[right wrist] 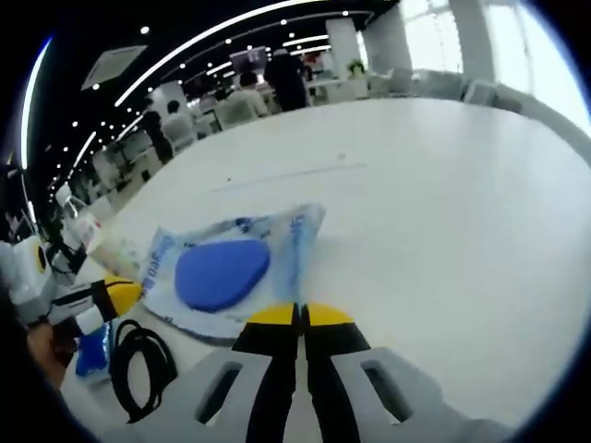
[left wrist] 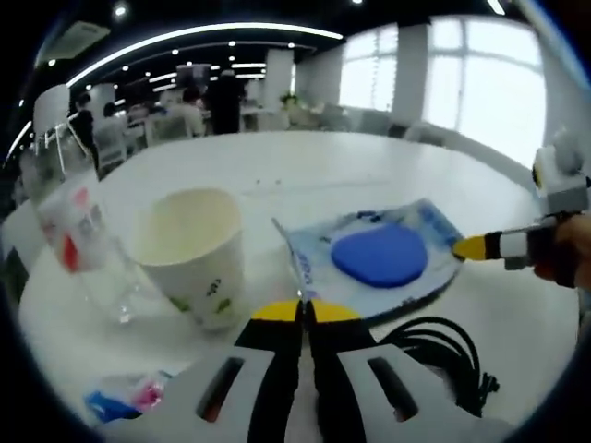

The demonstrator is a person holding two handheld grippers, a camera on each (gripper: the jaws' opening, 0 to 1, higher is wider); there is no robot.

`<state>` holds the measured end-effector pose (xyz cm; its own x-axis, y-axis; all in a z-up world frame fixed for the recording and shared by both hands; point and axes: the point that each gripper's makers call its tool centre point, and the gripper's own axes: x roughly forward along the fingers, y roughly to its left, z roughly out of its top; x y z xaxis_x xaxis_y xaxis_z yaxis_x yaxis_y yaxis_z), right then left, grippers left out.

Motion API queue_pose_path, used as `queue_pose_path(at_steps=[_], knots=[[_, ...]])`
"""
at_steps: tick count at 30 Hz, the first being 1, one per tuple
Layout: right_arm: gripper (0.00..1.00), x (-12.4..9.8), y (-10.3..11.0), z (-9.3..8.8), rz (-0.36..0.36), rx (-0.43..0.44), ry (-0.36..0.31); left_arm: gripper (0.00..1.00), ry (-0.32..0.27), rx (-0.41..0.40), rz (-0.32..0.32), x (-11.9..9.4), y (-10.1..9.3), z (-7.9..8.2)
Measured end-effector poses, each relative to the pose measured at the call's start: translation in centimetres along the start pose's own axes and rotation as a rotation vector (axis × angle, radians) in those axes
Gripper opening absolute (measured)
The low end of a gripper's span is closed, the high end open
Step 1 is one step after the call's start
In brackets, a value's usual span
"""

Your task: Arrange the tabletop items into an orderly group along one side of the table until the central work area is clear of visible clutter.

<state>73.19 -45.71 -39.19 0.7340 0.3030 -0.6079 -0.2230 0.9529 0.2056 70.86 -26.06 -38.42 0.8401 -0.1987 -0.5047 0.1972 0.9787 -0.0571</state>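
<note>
A clear plastic packet holding a blue oval pad (left wrist: 383, 254) (right wrist: 222, 272) lies flat on the white table (left wrist: 369, 171). My left gripper (left wrist: 305, 312) is shut, its yellow tips right at the packet's near edge. It enters the right gripper view from the left (right wrist: 115, 292), beside the packet. My right gripper (right wrist: 300, 316) is also shut, at the packet's other edge, with nothing visible between its jaws. It enters the left gripper view from the right (left wrist: 473, 246), held by a hand and touching the packet's corner. A cream paper cup (left wrist: 194, 249) stands upright left of the packet.
A clear plastic bottle (left wrist: 78, 245) stands left of the cup. A coiled black cable (left wrist: 443, 355) (right wrist: 138, 365) lies by the packet. A small blue and pink wrapper (left wrist: 125, 399) sits near the left gripper. The far table (right wrist: 416, 185) is bare; people sit in the background.
</note>
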Motion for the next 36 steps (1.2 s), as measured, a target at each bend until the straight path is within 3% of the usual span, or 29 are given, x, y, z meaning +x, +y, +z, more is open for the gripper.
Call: queue_pose_path(at_steps=[14, 18, 19, 22, 28, 36], knots=[[0.06, 0.1, -0.2, 0.0, -0.019, 0.022, -0.008, 0.02, -0.021, 0.026, 0.019, 0.1, 0.1, 0.1], [0.10, 0.0, -0.7, 0.3, -0.023, 0.059, -0.027, 0.05, -0.023, -0.020, 0.017, -0.4, 0.2, 0.6], [0.12, 0.0, -0.7, 0.5, -0.019, 0.101, -0.046, 0.05, -0.024, -0.015, 0.022, -0.5, 0.2, 0.6], [0.17, -0.5, -1.0, 1.0, -0.010, 0.112, -0.065, 0.09, -0.035, -0.032, 0.021, -0.9, 0.2, 1.0], [0.39, -1.8, -0.9, 2.0, 0.003, 0.077, -0.094, 0.16, -0.039, -0.041, 0.004, -1.8, -0.2, 1.6], [0.50, -4.5, 0.1, 3.5, 0.044, 0.014, -0.098, 0.24, -0.048, -0.008, -0.031, -3.9, -1.0, 3.2]])
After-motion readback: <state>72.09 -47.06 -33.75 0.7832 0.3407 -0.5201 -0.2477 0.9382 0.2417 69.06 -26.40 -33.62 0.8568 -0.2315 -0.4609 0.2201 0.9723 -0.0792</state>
